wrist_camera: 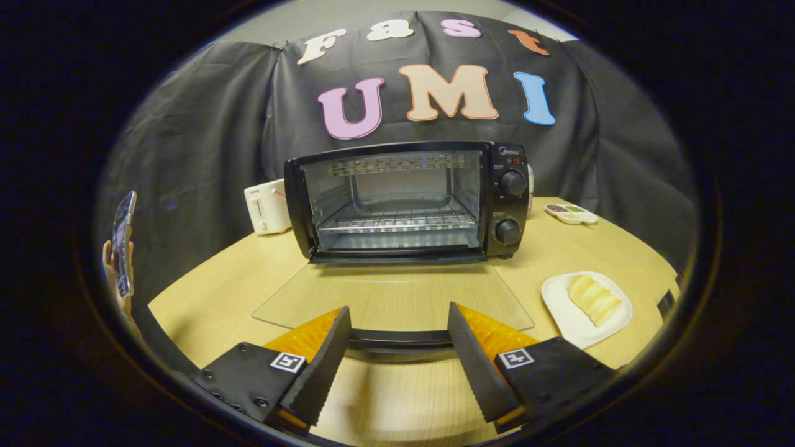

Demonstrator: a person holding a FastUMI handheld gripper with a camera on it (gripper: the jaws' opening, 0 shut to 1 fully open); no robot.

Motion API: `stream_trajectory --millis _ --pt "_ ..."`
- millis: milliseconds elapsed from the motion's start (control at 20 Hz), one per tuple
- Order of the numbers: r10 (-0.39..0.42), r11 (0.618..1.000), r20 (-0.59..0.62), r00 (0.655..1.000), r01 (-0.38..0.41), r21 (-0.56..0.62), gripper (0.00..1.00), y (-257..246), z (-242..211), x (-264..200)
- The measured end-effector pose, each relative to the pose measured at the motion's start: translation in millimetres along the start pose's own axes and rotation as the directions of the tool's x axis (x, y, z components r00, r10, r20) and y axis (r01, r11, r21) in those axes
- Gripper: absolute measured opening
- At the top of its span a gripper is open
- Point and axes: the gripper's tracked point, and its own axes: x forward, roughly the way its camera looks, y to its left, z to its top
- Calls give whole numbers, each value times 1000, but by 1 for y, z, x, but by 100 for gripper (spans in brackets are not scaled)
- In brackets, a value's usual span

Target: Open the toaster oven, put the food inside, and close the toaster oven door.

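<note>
The black toaster oven (407, 198) stands at the back of the wooden table (217, 285) with its door swung fully down. Its wire rack (394, 220) is bare. The glass door (391, 295) lies flat toward me, and its dark handle (397, 340) runs crosswise between my two fingers. My gripper (398, 308) is open, with one finger on each side of the handle's middle and nothing pressed between them. The food, pale yellow slices (594, 298), rests on a white plate (559, 307) to the right of the right finger.
A white pop-up toaster (267, 207) stands left of the oven. A small divided dish (571, 213) lies behind the oven's right side. A person's hand holds a phone (123, 245) beyond the table's left edge.
</note>
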Motion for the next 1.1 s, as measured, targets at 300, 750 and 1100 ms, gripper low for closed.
stream_trajectory --millis 300,750,1100 --pt "47 999 37 998 -47 15 97 2 25 -4" --pt "-67 998 168 983 63 28 97 -86 104 -32" --pt "-251 968 112 962 245 60 98 -201 96 -52"
